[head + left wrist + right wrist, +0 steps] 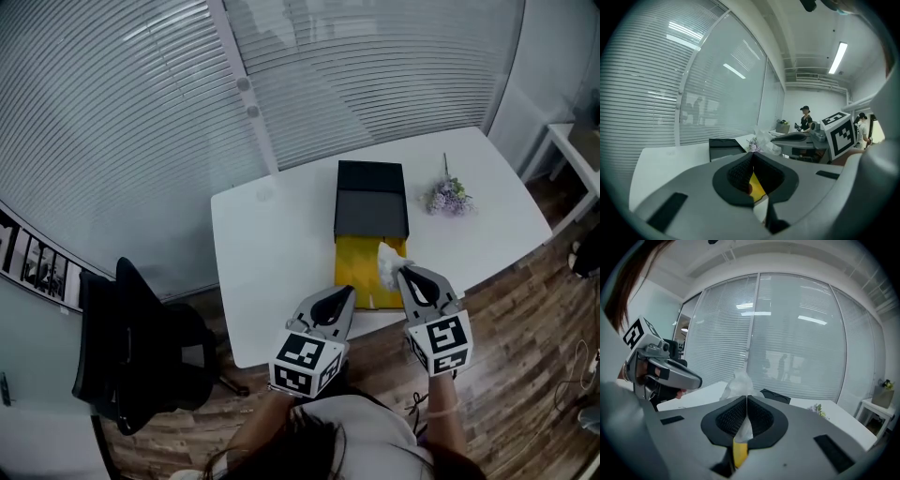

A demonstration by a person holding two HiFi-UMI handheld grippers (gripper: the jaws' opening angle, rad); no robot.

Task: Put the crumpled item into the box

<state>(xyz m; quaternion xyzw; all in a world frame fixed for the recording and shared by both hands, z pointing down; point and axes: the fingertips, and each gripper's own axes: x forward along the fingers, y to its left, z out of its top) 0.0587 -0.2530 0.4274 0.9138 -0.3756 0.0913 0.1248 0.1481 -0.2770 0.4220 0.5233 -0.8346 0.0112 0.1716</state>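
A black box [371,200] lies on the white table [272,244], and its yellow inner tray [354,270] is slid out toward me. My right gripper [401,273] is shut on a crumpled white paper [388,262] and holds it over the tray's right side. In the right gripper view the paper [738,383] sticks up above the closed jaws of my right gripper [746,400]. My left gripper [350,292] is shut on nothing at the tray's near left corner. In the left gripper view, yellow shows below the jaws of my left gripper [752,157].
A small bunch of purple flowers [448,197] lies on the table to the right of the box. A black office chair [141,349] stands on the wooden floor to the left of the table. Glass walls with blinds run behind the table.
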